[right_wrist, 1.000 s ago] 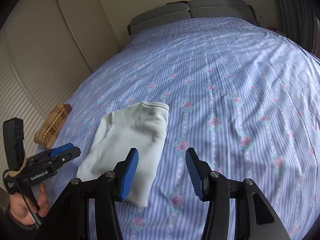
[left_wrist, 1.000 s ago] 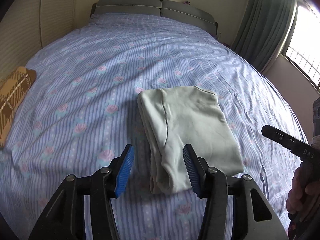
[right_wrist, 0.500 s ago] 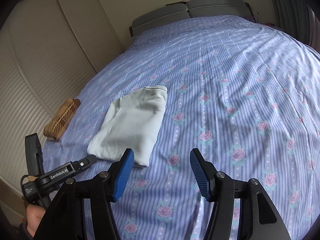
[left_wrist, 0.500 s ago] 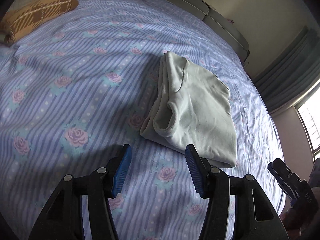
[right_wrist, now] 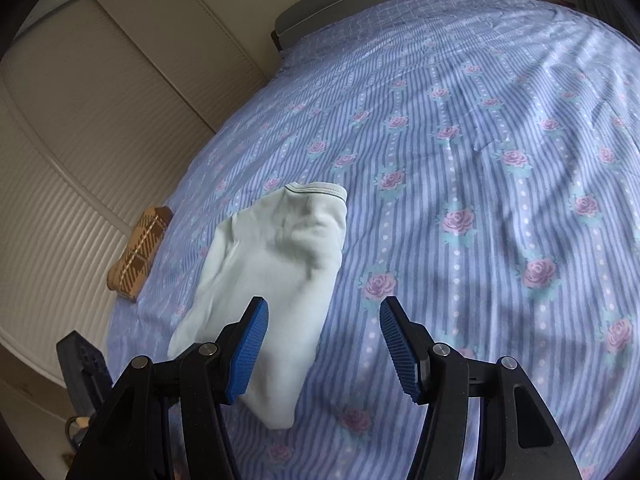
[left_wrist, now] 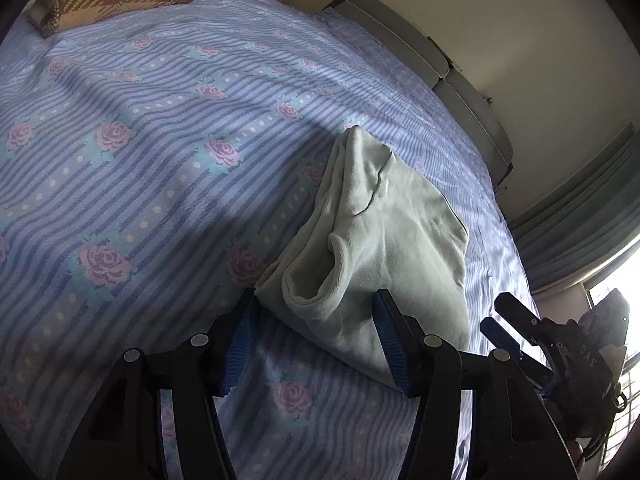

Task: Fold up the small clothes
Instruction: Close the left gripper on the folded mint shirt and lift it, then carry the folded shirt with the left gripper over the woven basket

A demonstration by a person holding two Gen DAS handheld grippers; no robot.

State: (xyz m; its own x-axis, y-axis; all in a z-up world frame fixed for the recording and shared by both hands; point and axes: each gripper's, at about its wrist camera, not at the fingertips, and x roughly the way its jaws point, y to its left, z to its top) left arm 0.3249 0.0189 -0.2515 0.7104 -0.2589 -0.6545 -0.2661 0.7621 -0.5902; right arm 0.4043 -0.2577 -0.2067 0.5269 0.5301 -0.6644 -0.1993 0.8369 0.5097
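- I hold a pair of tongs in each hand over a bed (right_wrist: 500,160) spread with a blue striped, rose-patterned sheet.
- The garment (left_wrist: 384,240), pale green and already folded into a narrow bundle, lies flat on the sheet near the bed's middle.
- My left tongs (left_wrist: 316,340) have dropped lower and rolled since a second ago; the garment's near end, with its open rolled cuff, now sits between the blue pads. The jaws are apart and clamp nothing.
- My right tongs (right_wrist: 324,346) have swung back toward the garment; its near corner (right_wrist: 280,380) shows between the pads. These jaws widened a little and now stand apart, gripping nothing.
- In the left view, the right tongs (left_wrist: 520,328) appear just beside the bundle's far edge.
- I judge both hands are lining up on the near end for another fold; nothing is lifted yet.
- A brown plaid folded item (right_wrist: 138,256) lies well apart at the bed's edge.
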